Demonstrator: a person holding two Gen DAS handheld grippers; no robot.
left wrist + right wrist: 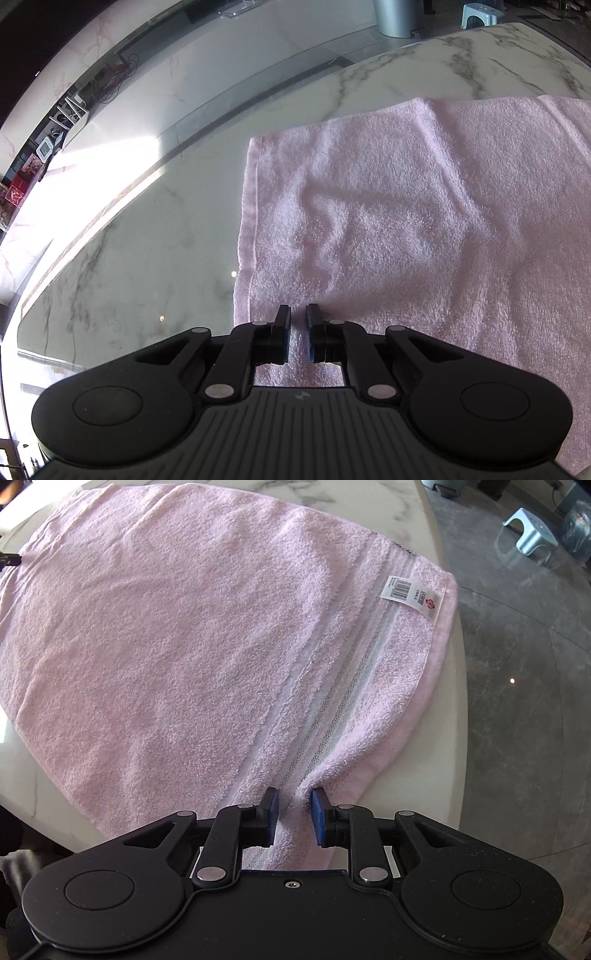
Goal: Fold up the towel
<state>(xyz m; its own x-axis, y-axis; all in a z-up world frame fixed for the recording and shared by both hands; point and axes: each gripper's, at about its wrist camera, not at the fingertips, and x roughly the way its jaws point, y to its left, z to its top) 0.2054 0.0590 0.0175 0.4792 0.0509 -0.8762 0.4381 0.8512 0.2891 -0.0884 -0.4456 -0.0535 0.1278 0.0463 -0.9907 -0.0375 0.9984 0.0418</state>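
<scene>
The left gripper (297, 314) has its jaws pressed nearly together, pinching the near edge of the pale pink terry towel (406, 221) close to the towel's left hem. The right gripper (294, 799) has its jaws a little wider apart, with a gathered ridge of the same towel (184, 646) between the blue pads (320, 821), right where the white woven stripe band (332, 709) reaches the near edge. The towel lies spread over the white grey-veined marble table (424, 70), mostly flat with soft wrinkles. In the right wrist view its long axis runs left to right, and the end bearing a white barcode label (410, 592) points right, close to the table's rounded edge.
</scene>
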